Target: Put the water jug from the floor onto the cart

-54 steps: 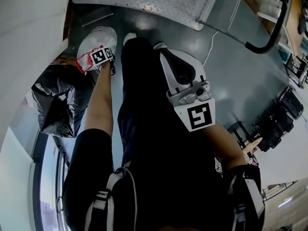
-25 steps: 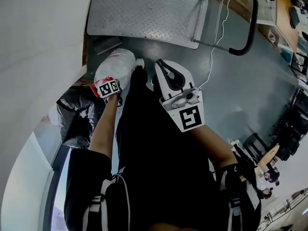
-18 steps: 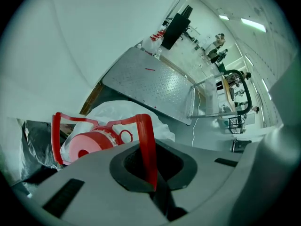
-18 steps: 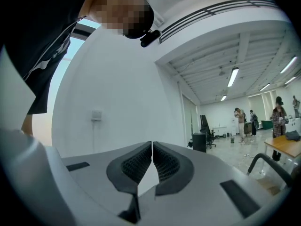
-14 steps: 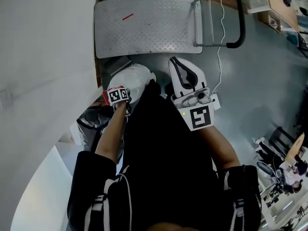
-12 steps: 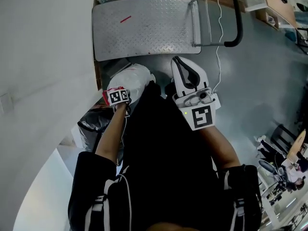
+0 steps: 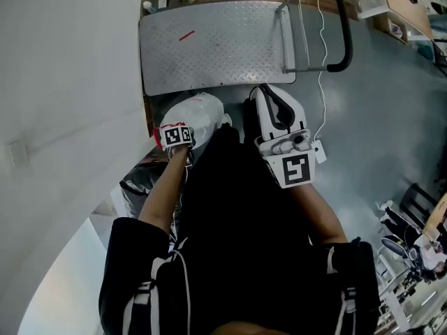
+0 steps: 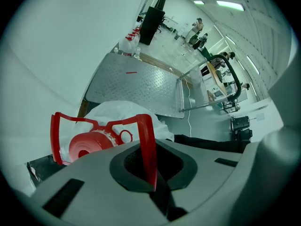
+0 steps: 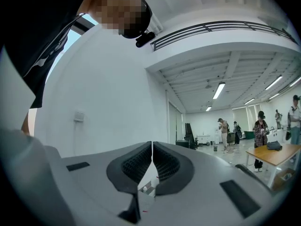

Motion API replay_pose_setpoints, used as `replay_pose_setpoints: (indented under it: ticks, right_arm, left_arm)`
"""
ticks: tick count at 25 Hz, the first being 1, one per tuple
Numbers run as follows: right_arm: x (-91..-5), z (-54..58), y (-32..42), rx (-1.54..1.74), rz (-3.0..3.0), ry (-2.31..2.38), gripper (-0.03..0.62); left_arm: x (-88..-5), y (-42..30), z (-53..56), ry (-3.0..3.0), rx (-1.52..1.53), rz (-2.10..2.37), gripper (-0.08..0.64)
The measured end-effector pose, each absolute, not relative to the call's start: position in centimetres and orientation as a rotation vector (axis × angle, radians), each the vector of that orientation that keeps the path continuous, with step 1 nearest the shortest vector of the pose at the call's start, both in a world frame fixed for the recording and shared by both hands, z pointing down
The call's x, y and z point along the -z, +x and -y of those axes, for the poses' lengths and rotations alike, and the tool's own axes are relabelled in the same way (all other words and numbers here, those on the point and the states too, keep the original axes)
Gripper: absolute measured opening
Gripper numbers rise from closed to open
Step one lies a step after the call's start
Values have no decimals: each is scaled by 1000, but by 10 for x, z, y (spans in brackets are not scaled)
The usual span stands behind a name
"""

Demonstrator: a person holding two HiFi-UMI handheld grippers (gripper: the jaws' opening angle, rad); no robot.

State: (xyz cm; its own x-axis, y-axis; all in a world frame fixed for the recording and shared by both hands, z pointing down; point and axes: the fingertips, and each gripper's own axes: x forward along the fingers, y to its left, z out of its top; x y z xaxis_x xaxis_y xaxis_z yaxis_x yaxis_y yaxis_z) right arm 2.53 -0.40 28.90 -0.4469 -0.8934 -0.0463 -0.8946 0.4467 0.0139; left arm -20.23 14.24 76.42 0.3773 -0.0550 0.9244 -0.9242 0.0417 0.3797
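The left claw (image 8: 151, 173) is clamped tight on the red handle (image 8: 146, 142) of the water jug (image 7: 199, 112). The white jug is in the middle of the view from above, just below the gray cart (image 7: 209, 44) at the top. The right claw (image 9: 152, 161) is closed, with nothing in it.

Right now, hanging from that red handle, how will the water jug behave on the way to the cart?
The water jug is bulky, so probably heavy; the thin red handle may flex. Only the left gripper pinches that handle, so the jug will likely swing. Its crinkled white wrapping looks slippery, so it could slide on the cart.
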Motion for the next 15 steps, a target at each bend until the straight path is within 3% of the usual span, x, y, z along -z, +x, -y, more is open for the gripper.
replay_pose_setpoints:
  ticks: [15]
  right_arm:
    - [-282, 87, 44, -21, -2691, -1469, 20]
  left_arm:
    - [-752, -193, -75, 1295, -823, 1033, 19]
